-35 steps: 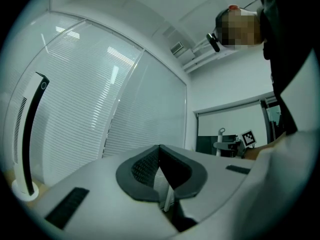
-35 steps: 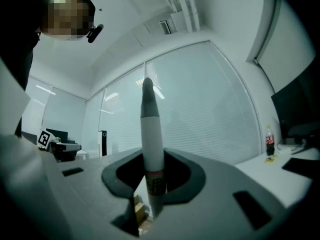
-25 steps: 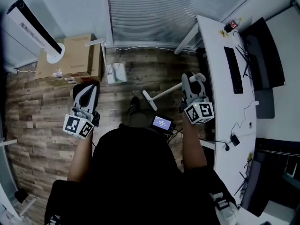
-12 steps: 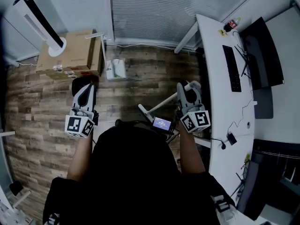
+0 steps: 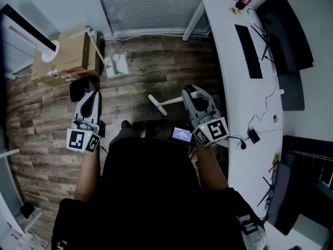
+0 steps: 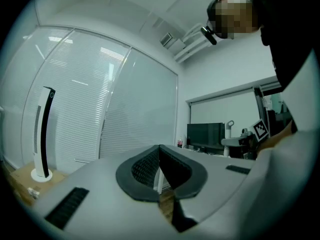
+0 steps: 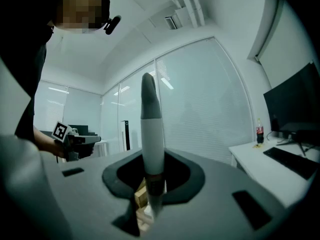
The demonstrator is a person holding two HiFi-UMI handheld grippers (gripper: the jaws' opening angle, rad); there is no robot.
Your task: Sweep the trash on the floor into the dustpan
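Note:
In the head view my left gripper (image 5: pixel 89 95) is over the wood floor on the left, shut, with a dark dustpan (image 5: pixel 77 89) hanging at its tip. In the left gripper view the pads (image 6: pixel 145 166) meet and the pan is hidden below them. My right gripper (image 5: pixel 192 92) is shut on the white broom handle (image 5: pixel 171 102), whose crosswise head (image 5: pixel 155 103) is low over the floor. The handle (image 7: pixel 151 139) stands upright between the jaws in the right gripper view. A white and green piece of trash (image 5: pixel 116 65) lies on the floor near the window.
A cardboard box (image 5: pixel 66 60) and a tower fan (image 5: pixel 27 30) stand at the back left. The white desk (image 5: pixel 229 82) with its keyboard (image 5: pixel 247 51), monitor (image 5: pixel 283 33) and bottle (image 5: pixel 243 0) runs along the right. Blinds (image 5: pixel 145 7) cover the window ahead.
The view has shifted up and left. Both grippers, with the dustpan and the broom, have drawn back from the window side, and the broom head is farther from the white trash.

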